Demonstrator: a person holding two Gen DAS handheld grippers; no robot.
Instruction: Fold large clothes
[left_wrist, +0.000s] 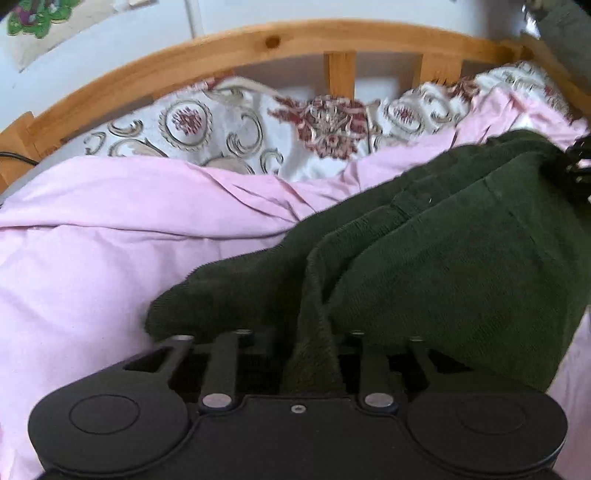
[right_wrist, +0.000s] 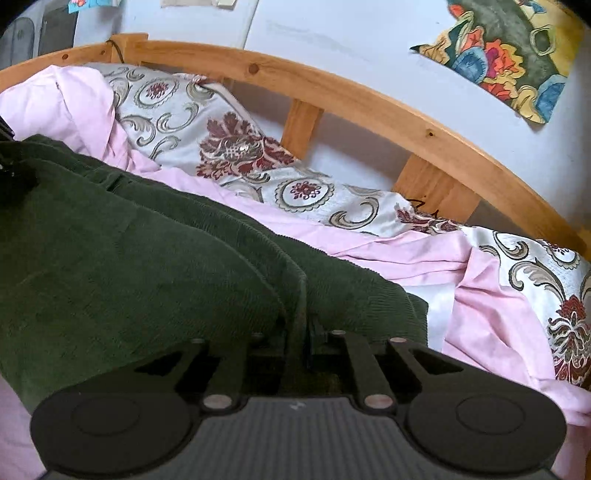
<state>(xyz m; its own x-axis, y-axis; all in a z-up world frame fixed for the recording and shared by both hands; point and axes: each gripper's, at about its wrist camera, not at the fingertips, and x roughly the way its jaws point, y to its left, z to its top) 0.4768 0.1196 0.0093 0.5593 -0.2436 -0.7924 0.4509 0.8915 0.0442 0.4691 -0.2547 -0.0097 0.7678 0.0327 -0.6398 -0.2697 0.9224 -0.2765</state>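
Observation:
A large dark green garment (left_wrist: 443, 258) lies in thick folds on a pink sheet (left_wrist: 92, 258), stretched between both grippers. In the left wrist view its edge drapes over my left gripper (left_wrist: 314, 343). A loose strip of cloth hangs in the gap and the jaws stand apart from it; the fingertips are hidden under the fabric. In the right wrist view the green garment (right_wrist: 129, 266) runs away to the left. My right gripper (right_wrist: 301, 332) is shut on a thin fold of it, with cloth covering the fingertips.
The pink sheet (right_wrist: 480, 314) covers a bed with a flower-patterned cover (left_wrist: 229, 125) bunched along the far side. A wooden bed rail (right_wrist: 332, 88) with upright slats curves behind it against a white wall. A colourful painting (right_wrist: 517, 55) hangs there.

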